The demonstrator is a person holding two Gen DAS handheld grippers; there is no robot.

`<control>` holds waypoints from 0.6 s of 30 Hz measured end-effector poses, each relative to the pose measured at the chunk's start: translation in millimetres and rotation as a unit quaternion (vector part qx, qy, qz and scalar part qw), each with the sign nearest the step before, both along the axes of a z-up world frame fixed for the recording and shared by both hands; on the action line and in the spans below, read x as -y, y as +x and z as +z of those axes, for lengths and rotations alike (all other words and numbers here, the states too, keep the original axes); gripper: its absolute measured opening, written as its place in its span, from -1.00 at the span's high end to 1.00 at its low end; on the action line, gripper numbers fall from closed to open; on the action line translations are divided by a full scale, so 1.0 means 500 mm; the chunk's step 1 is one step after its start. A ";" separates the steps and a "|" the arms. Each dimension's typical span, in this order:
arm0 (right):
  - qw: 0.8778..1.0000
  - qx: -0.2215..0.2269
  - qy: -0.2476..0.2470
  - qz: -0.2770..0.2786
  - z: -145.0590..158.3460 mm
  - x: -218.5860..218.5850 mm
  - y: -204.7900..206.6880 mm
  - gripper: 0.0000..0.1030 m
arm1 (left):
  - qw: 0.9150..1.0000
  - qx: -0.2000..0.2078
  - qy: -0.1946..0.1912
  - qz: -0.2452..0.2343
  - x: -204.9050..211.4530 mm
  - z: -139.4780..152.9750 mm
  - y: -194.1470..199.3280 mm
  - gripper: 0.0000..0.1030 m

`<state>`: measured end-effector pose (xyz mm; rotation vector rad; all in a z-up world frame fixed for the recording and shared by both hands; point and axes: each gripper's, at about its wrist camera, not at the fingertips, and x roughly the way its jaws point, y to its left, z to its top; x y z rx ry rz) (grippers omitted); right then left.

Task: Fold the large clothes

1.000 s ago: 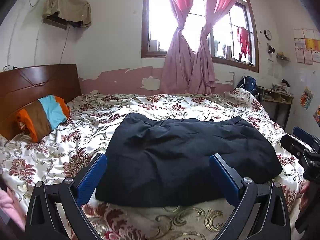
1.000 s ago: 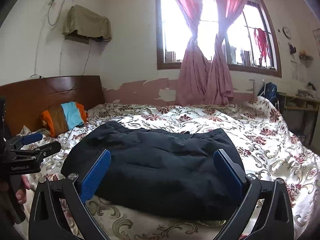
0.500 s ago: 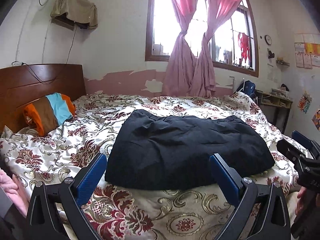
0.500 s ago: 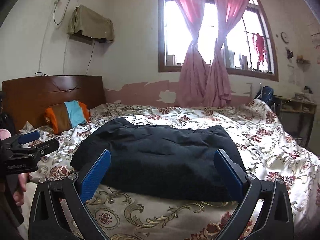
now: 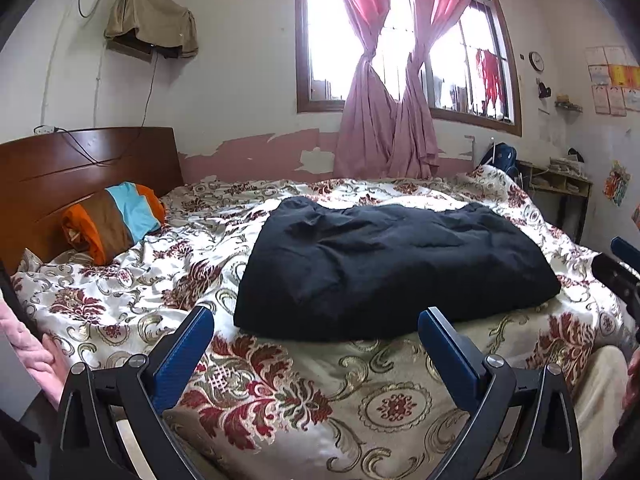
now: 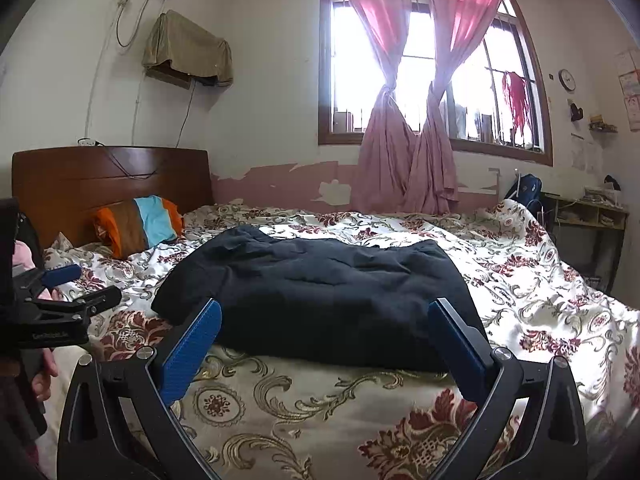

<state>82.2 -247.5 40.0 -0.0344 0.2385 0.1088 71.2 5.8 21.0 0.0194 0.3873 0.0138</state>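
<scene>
Black garment (image 5: 384, 264) on cream bedspread (image 5: 280, 392) w/ maroon & gold florals; orange/brown/blue striped pillow (image 5: 114, 220); pink curtains (image 5: 384, 120).

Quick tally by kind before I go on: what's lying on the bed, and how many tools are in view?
Dark folded garment: 1
Striped pillow: 1
Tools, both open and empty: 2, left tool and right tool
Total: 4
</scene>
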 end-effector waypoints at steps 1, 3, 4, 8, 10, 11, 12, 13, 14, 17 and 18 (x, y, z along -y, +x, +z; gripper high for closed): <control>1.000 0.000 0.001 0.000 -0.001 0.001 -0.001 -0.96 | 1.000 -0.003 -0.001 -0.002 -0.001 -0.004 -0.001 -1.00; 1.000 -0.003 -0.002 -0.001 -0.005 0.002 -0.001 -0.96 | 1.000 -0.005 -0.003 -0.004 -0.001 -0.011 -0.005 -1.00; 1.000 -0.005 -0.003 -0.002 -0.007 0.003 -0.001 -0.96 | 1.000 -0.006 -0.004 -0.004 -0.001 -0.014 -0.007 -1.00; 1.000 -0.020 0.000 0.000 -0.020 0.007 0.006 -0.96 | 1.000 -0.010 -0.001 -0.004 0.001 -0.023 -0.011 -1.00; 1.000 -0.029 -0.003 -0.002 -0.025 0.008 0.010 -0.96 | 1.000 -0.011 0.004 -0.003 0.002 -0.024 -0.010 -1.00; 0.999 -0.031 -0.005 -0.002 -0.028 0.008 0.010 -0.96 | 1.000 -0.011 0.005 -0.003 0.003 -0.024 -0.010 -1.00; 0.999 -0.034 -0.007 -0.001 -0.030 0.008 0.010 -0.96 | 1.000 -0.011 0.005 -0.003 0.004 -0.023 -0.011 -1.00; 0.999 -0.035 -0.009 -0.001 -0.031 0.008 0.010 -0.96 | 1.000 -0.011 0.005 -0.004 0.004 -0.023 -0.012 -1.00; 0.999 -0.035 -0.010 0.000 -0.032 0.007 0.009 -0.96 | 1.000 -0.010 0.004 -0.005 0.005 -0.023 -0.012 -1.00; 0.999 -0.034 -0.012 0.001 -0.031 0.005 0.007 -0.96 | 1.000 -0.009 0.005 -0.005 0.005 -0.021 -0.012 -1.00; 0.999 -0.032 -0.011 0.001 -0.030 0.004 0.005 -0.96 | 1.000 -0.008 0.005 -0.005 0.005 -0.020 -0.013 -1.00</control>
